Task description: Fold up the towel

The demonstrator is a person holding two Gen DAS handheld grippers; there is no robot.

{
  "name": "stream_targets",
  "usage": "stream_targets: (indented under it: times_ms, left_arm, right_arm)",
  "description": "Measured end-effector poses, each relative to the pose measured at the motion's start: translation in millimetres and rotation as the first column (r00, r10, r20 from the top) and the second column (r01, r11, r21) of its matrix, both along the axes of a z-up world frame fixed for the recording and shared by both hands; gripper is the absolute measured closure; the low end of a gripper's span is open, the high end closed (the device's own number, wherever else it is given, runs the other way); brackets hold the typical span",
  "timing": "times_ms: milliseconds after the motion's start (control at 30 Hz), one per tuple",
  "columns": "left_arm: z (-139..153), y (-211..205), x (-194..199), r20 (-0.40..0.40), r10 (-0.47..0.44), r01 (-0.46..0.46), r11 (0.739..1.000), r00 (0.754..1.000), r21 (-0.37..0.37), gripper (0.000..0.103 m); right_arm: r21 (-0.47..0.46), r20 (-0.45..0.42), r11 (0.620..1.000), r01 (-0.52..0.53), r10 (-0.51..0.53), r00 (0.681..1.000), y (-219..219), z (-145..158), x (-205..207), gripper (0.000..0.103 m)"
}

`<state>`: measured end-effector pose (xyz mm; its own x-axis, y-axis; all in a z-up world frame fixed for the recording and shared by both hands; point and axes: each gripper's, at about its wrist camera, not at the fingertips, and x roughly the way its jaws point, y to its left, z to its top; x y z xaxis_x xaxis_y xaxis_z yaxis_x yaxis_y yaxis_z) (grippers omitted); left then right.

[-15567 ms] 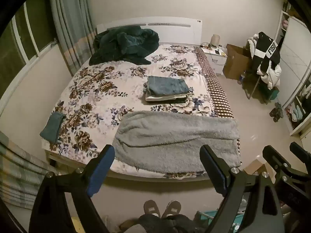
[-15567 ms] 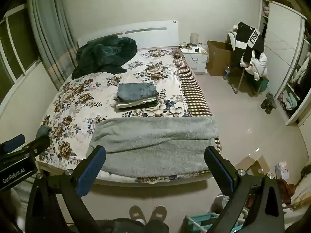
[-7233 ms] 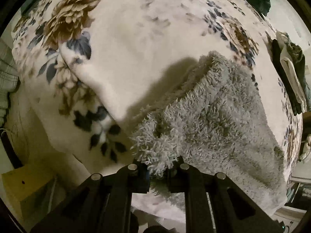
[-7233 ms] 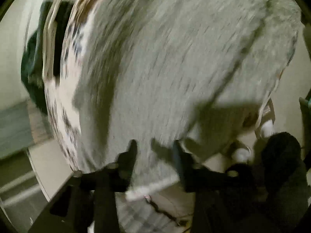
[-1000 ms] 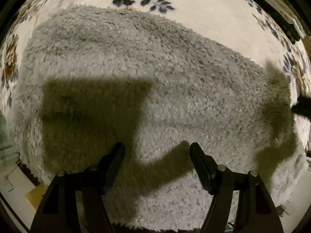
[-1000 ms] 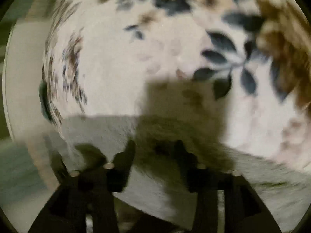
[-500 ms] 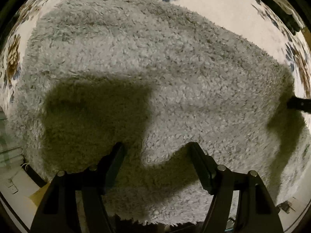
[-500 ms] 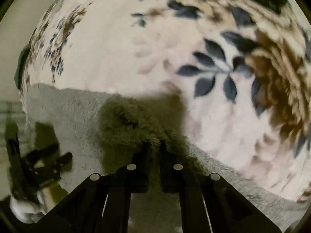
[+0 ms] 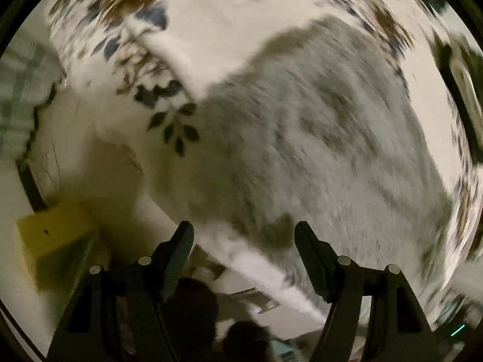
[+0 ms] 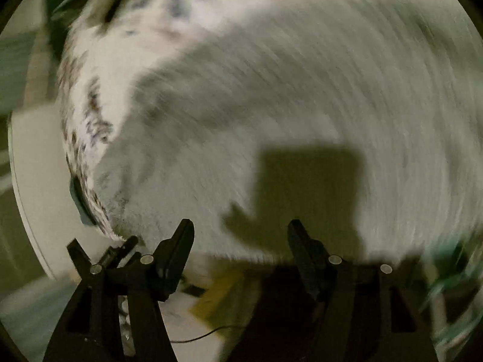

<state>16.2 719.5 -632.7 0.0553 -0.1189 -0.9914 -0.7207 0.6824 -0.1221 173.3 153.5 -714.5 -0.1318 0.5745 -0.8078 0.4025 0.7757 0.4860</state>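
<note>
- Left gripper (image 9: pixel 244 241): jaws stand apart with nothing clamped; the gap between the fingers shows only the near edge of the towel and the floor beyond it.
- Right gripper (image 10: pixel 240 238): jaws are opening; nothing lies between them, and the pads touch no fabric.
- The left gripper also shows at the lower left of the right wrist view, just off the towel's corner.
- Towel (image 9: pixel 317 150): grey, fluffy, lying flat on the bed at its near edge, under and ahead of both grippers. In the right wrist view it (image 10: pixel 271 114) fills most of the frame, with a block-shaped shadow (image 10: pixel 308 193) cast on it just ahead of the right gripper.
- Bedspread (image 9: pixel 217 30): cream with brown and dark blue flowers, visible beyond and to the left of the towel; one corner drapes over the side of the bed.
- Yellow box (image 9: pixel 51 238): on the floor beside the bed, left of the left gripper.
- Both views are heavily blurred; finer detail of the folds and edges cannot be told.
</note>
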Motion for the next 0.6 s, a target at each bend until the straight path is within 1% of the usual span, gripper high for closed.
stream_targets:
  times_ms: [67, 100, 133, 167, 200, 233, 267, 300, 333, 400, 500, 567, 600]
  left_arm:
    - [-8, 24, -10, 0.026, 0.044, -0.044, 0.999, 0.999, -0.015, 0.036]
    - [-12, 37, -13, 0.045, 0.063, -0.062, 0.998, 0.997, -0.020, 0.045]
    - [-19, 48, -13, 0.062, 0.070, -0.068, 0.997, 0.996, -0.022, 0.063]
    - [-19, 45, -10, 0.068, 0.067, -0.066, 0.998, 0.995, -0.012, 0.073]
    - [-25, 52, 3, 0.075, 0.060, -0.060, 0.998, 0.995, -0.003, 0.088]
    - [-27, 62, 9, 0.088, 0.054, -0.054, 0.999, 0.995, -0.001, 0.092]
    - [-27, 64, 16, 0.093, 0.048, -0.050, 0.999, 0.995, 0.010, 0.094]
    - [-27, 70, 14, 0.101, 0.042, -0.045, 0.999, 0.994, 0.023, 0.097]
    - [-19, 69, 12, 0.108, 0.033, -0.037, 0.999, 0.994, 0.036, 0.097]
    - [-15, 82, 3, 0.115, 0.021, -0.028, 0.998, 0.993, 0.057, 0.098]
    - [-15, 95, -4, 0.100, 0.013, -0.021, 0.997, 0.995, 0.078, 0.098]
    - [-27, 116, -12, 0.065, 0.016, -0.019, 0.999, 0.998, 0.051, 0.097]
    - [-27, 121, -15, 0.052, 0.018, -0.020, 0.998, 0.998, 0.057, 0.095]
  right_arm:
    - [0.024, -0.090, 0.992, 0.122, -0.119, 0.989, -3, -27, -38, 0.036]
    - [0.035, -0.115, 0.985, 0.168, -0.163, 0.980, 2, -38, -51, 0.036]
    - [0.044, -0.127, 0.974, 0.221, -0.214, 0.969, 2, -48, -63, 0.036]
    - [0.037, -0.127, 0.964, 0.262, -0.255, 0.958, 2, -55, -72, 0.036]
    - [0.033, -0.125, 0.953, 0.301, -0.295, 0.947, 1, -60, -78, 0.037]
    - [0.037, -0.107, 0.929, 0.368, -0.362, 0.926, -6, -64, -85, 0.040]
    - [0.031, -0.091, 0.914, 0.405, -0.401, 0.912, -8, -67, -87, 0.055]
    - [0.006, -0.070, 0.902, 0.433, -0.431, 0.900, -11, -68, -90, 0.082]
    - [-0.013, -0.063, 0.898, 0.441, -0.441, 0.896, -9, -71, -90, 0.094]
    - [-0.046, -0.041, 0.892, 0.449, -0.451, 0.892, -15, -67, -95, 0.097]
    - [-0.078, -0.011, 0.911, 0.405, -0.407, 0.913, -14, -49, -100, 0.098]
    - [-0.094, -0.014, 0.926, 0.364, -0.367, 0.930, -12, -46, -105, 0.098]
    - [-0.097, -0.027, 0.929, 0.357, -0.361, 0.932, -8, -50, -107, 0.098]
